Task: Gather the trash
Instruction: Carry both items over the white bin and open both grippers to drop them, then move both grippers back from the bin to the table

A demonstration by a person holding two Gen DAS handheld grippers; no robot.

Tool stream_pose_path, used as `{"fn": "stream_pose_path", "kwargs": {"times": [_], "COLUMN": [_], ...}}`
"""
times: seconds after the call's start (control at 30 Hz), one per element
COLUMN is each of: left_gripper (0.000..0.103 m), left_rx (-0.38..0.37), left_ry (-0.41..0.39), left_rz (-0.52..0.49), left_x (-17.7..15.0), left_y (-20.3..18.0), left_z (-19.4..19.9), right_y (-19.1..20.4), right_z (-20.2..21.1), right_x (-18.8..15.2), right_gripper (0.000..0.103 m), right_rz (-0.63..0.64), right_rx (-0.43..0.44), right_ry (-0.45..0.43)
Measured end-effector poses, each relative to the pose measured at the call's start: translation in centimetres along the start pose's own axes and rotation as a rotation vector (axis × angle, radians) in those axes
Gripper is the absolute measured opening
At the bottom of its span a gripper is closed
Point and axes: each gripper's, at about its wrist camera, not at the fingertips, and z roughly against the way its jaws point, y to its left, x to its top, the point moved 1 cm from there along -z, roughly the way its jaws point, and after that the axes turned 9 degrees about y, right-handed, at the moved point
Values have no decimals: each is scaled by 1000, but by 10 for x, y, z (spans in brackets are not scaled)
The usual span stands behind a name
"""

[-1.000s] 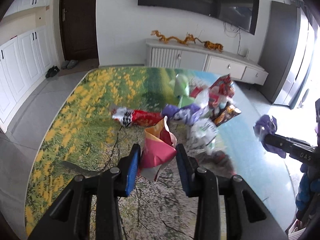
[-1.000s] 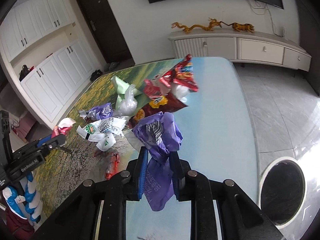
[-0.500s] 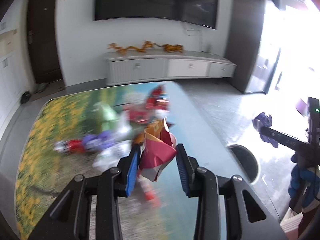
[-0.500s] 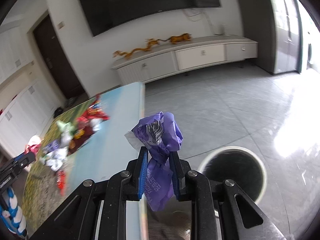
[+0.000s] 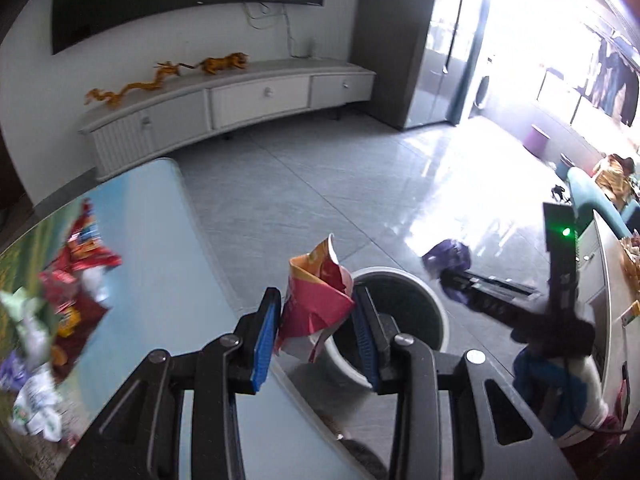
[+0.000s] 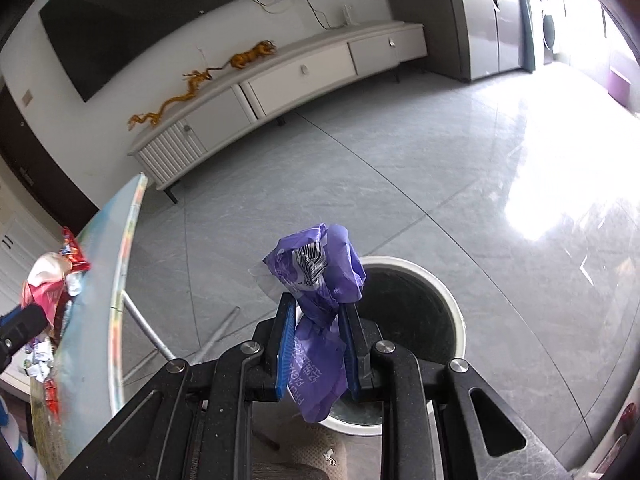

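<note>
Gripping a crumpled red-and-orange snack wrapper (image 5: 316,308) between its blue pads, the left hand-held gripper (image 5: 316,318) hangs past the surface (image 5: 160,248) edge, right in front of the round white trash bin (image 5: 438,320) on the floor. Right hand-held gripper (image 6: 317,334) is clamped on a purple plastic bag (image 6: 320,280), also just short of the bin (image 6: 452,300) rim; bag tail dangles below the pads. Grey tile floor (image 6: 400,184) around the bin is wide open toward the low white TV cabinet (image 6: 280,76) and the bright doorway. Remaining trash pile (image 5: 68,288) sits well back on the surface, blurred, pieces hard to separate. Bin's near rim is hidden behind both grippers, inside too dark to read. A gloved hand (image 5: 560,384) holding the right gripper is cut off at the left view's edge. Metal legs (image 6: 148,332) show under the surface edge.
</note>
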Motion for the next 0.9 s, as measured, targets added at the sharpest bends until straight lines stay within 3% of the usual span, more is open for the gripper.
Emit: {"fn": "stream_pose_path", "kwargs": {"times": [0.2, 0.27, 0.33, 0.47, 0.63, 0.9], "left_gripper": [36, 39, 52, 56, 56, 55], "left_rx": [-82, -113, -149, -190, -174, -115], "left_ry": [60, 80, 95, 112, 95, -16], "left_rz": [-18, -19, -14, -5, -6, -5], "left_x": [34, 42, 49, 58, 59, 54], "left_y": [-41, -51, -60, -69, -71, -62], "left_z": [-51, -65, -77, -91, -90, -56], "right_y": [-31, -43, -53, -63, -73, -67], "right_z": [-22, -27, -29, -29, -21, -5], "right_x": [2, 1, 0, -3, -4, -1], "right_gripper": [23, 31, 36, 40, 40, 41], "right_rz": [-51, -74, -94, -122, -149, -142], "right_rx": [-8, -10, -15, -23, -30, -40], "right_ry": [58, 71, 76, 83, 75, 29]}}
